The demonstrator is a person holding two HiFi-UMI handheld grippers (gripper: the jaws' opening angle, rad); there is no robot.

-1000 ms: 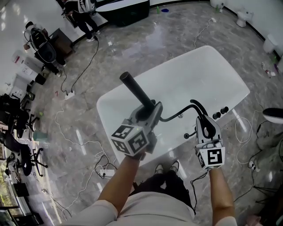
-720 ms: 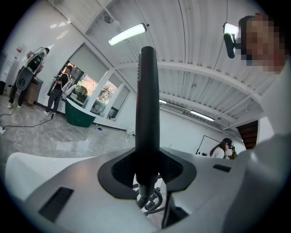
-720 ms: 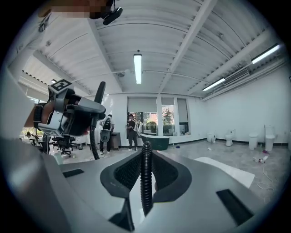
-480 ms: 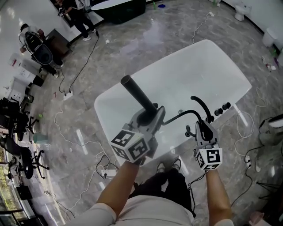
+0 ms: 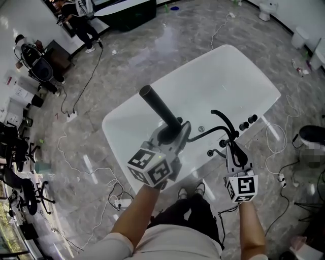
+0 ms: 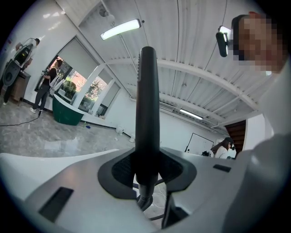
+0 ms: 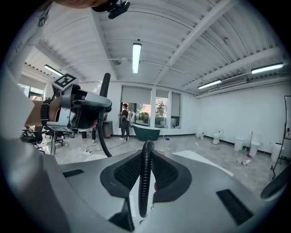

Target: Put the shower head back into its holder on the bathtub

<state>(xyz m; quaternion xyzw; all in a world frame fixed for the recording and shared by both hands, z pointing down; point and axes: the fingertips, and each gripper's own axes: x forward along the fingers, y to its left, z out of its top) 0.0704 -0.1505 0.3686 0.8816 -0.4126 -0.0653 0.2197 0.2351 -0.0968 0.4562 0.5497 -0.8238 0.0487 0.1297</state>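
Black shower head [image 5: 155,104] sits clamped in the left gripper [image 5: 170,134], pointing to eleven o'clock over the white bathtub [image 5: 228,76]. At four o'clock the right gripper [image 5: 233,150] pinches the hose [image 7: 144,182] near the taps [image 5: 248,122]. My worry is that a taut, kinked hose could twist the head off line.

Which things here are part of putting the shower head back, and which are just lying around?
In the job: shower head, hose, bathtub, black fittings on its rim, left gripper, right gripper.
Lying about: power strip, office chairs, toilet.
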